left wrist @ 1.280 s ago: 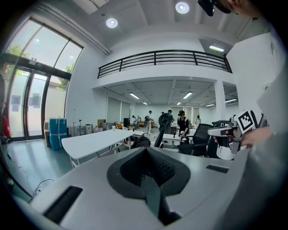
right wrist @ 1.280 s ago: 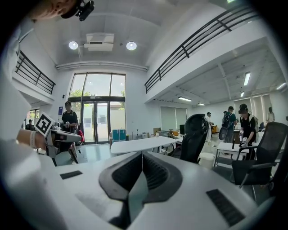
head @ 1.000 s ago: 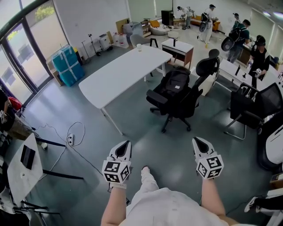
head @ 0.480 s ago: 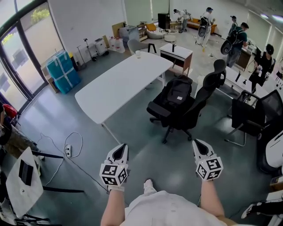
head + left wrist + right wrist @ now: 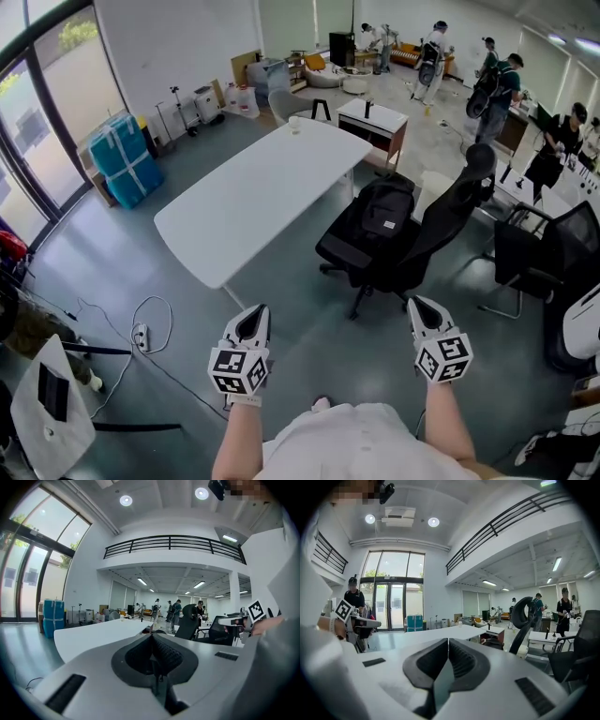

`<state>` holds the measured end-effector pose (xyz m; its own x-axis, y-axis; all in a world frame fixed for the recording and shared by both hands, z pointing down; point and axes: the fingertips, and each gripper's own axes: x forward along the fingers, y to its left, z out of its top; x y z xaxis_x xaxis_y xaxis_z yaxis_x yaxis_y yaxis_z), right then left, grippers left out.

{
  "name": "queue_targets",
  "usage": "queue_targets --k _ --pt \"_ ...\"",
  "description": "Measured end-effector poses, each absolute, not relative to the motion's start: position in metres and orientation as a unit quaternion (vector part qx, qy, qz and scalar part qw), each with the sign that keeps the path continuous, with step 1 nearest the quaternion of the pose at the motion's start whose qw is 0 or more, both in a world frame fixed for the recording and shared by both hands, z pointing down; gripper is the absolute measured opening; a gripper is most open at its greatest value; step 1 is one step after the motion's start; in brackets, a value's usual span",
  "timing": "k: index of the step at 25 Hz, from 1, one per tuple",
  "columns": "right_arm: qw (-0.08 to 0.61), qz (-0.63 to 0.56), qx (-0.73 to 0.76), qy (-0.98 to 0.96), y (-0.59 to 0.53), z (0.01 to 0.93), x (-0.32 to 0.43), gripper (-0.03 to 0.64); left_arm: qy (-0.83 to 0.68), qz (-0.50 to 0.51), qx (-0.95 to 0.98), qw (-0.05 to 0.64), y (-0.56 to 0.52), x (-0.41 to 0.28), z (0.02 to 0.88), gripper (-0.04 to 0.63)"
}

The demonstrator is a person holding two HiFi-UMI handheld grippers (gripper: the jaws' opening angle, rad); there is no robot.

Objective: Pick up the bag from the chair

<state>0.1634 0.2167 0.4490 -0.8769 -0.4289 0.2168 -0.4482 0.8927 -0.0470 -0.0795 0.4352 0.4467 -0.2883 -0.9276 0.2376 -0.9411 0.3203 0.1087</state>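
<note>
While the bag sits on the chair far off at one o'clock, the left hand-held gripper and right hand-held gripper are clenched and empty, so I think getting near, then opening, comes next.

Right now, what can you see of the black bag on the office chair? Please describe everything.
The bag is a black backpack, apparently of soft fabric, with a small pale label on its front. It stands upright on the seat of the black office chair, in front of the backrest and beside the white table. Only the chair seems to touch it.
</note>
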Motion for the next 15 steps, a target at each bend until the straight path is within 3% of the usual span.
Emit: queue_targets --k 15 --pt "0.113 0.042 0.216 -0.969 0.147 0.462 0.085 0.020 -0.796 0.028 0.590 0.133 0.358 -0.141 0.456 0.023"
